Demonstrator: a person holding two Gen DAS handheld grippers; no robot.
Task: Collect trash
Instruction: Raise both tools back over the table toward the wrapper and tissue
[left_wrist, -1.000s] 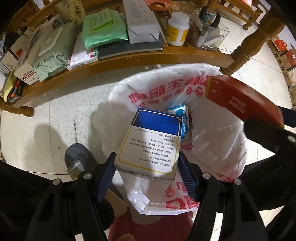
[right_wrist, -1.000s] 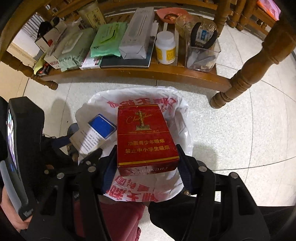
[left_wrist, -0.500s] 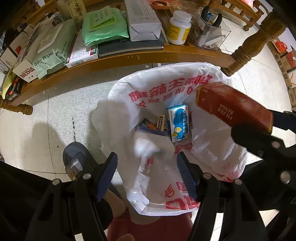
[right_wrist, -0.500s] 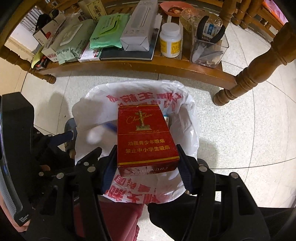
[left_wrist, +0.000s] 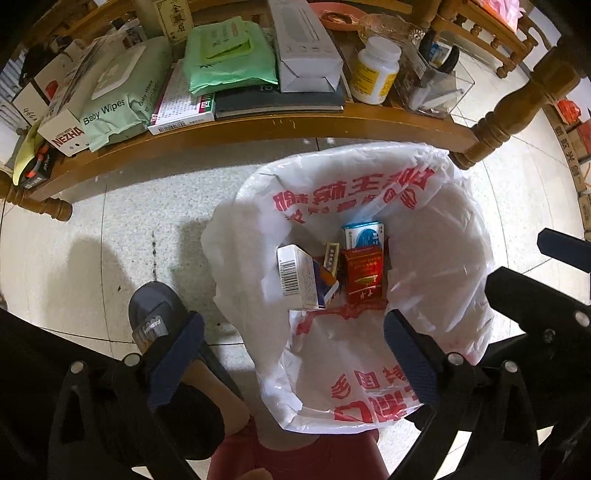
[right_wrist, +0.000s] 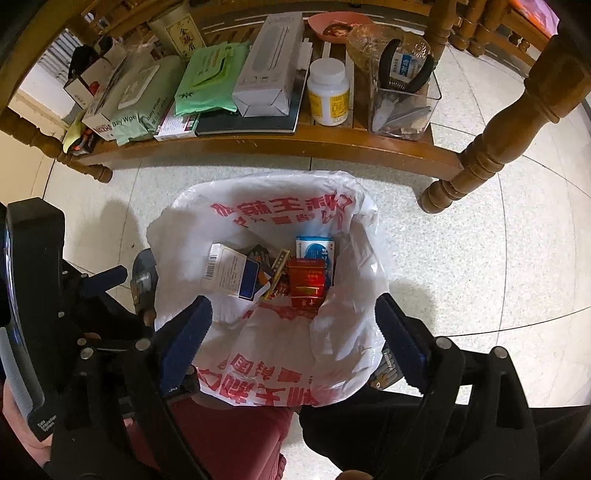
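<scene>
A white plastic bag (left_wrist: 443, 266) with red print lines a bin on the floor; it also shows in the right wrist view (right_wrist: 354, 314). Inside lie a white and blue box (left_wrist: 299, 277) (right_wrist: 231, 273), a red cigarette pack (left_wrist: 364, 275) (right_wrist: 306, 282), a blue and white box (left_wrist: 362, 234) (right_wrist: 314, 248) and smaller scraps. My left gripper (left_wrist: 291, 354) is open and empty above the bag's near rim. My right gripper (right_wrist: 293, 339) is open and empty above the same bag.
A low wooden shelf (left_wrist: 258, 125) behind the bin carries baby wipes (left_wrist: 110, 107), a green pack (left_wrist: 225, 55), a long white box (left_wrist: 306, 44), a pill bottle (left_wrist: 375, 70) and a clear container (left_wrist: 436, 85). A turned table leg (right_wrist: 491, 147) stands right. A slippered foot (left_wrist: 155, 321) is at the left.
My left gripper opened and the white and blue box fell into the bag. Then my right gripper opened and the red cigarette pack dropped in beside it.
</scene>
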